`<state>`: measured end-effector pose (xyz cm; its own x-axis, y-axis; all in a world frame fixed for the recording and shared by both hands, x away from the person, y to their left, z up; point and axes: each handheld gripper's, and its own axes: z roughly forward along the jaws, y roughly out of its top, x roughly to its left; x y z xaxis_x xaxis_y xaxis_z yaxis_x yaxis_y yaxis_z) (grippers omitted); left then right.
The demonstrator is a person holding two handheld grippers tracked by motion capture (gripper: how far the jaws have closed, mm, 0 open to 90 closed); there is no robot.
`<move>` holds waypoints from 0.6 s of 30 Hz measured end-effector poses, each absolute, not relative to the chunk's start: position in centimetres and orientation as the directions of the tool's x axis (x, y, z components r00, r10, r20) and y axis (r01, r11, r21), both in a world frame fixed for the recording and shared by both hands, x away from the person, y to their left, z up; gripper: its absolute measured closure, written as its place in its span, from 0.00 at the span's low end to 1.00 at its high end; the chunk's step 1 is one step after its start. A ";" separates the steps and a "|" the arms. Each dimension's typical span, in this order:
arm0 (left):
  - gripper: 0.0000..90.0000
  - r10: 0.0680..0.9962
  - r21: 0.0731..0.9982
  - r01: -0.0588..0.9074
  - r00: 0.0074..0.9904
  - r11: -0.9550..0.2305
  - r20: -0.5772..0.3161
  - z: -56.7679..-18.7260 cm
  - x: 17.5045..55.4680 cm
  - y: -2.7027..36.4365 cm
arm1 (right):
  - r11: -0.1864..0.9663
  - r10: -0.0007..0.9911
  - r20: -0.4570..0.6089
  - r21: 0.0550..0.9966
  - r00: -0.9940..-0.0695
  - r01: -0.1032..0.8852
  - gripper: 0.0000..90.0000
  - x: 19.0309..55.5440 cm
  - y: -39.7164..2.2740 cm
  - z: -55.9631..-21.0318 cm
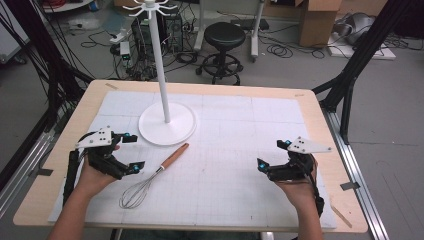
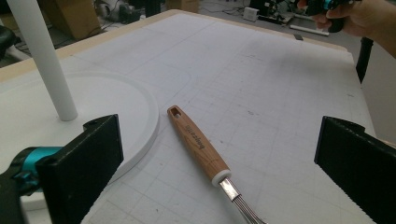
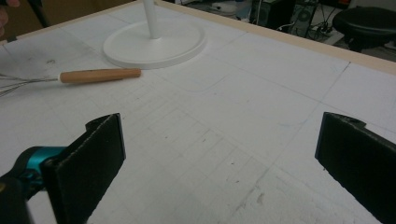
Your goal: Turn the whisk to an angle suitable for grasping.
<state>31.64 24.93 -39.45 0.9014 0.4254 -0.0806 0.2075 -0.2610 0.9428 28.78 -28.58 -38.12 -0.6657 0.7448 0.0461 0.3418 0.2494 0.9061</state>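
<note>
A wire whisk (image 1: pixel 150 179) with a wooden handle (image 2: pixel 198 143) lies flat on the white grid mat, its handle end close to the round base of a white hanging stand (image 1: pixel 166 122). My left gripper (image 1: pixel 131 152) hovers just left of the whisk, its jaws wide apart and empty; in the left gripper view the handle lies ahead between them, untouched. The stand's base (image 2: pixel 116 107) sits just left of the handle there. My right gripper (image 1: pixel 272 154) is open and empty over the right side of the mat, far from the whisk (image 3: pixel 70 77).
The stand's tall pole (image 1: pixel 159 60) rises from the base (image 3: pixel 154 42) at the mat's back left, topped by hooks. The wooden table (image 1: pixel 320 120) edge frames the mat. A black stool (image 1: pixel 224 45), cables and boxes sit on the floor beyond.
</note>
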 end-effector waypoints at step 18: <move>0.02 0.432 0.934 0.233 0.897 -0.271 -0.099 -39.4 31.5 24.5 | 0.275 0.740 0.039 0.893 -0.671 0.355 0.00 28.6 -27.9 -37.6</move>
<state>31.52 24.53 -39.43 0.8966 0.4317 -0.0986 0.2332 -0.2708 0.9340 28.57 -27.86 -37.64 -0.6710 0.7404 0.0389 0.3554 0.2751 0.8933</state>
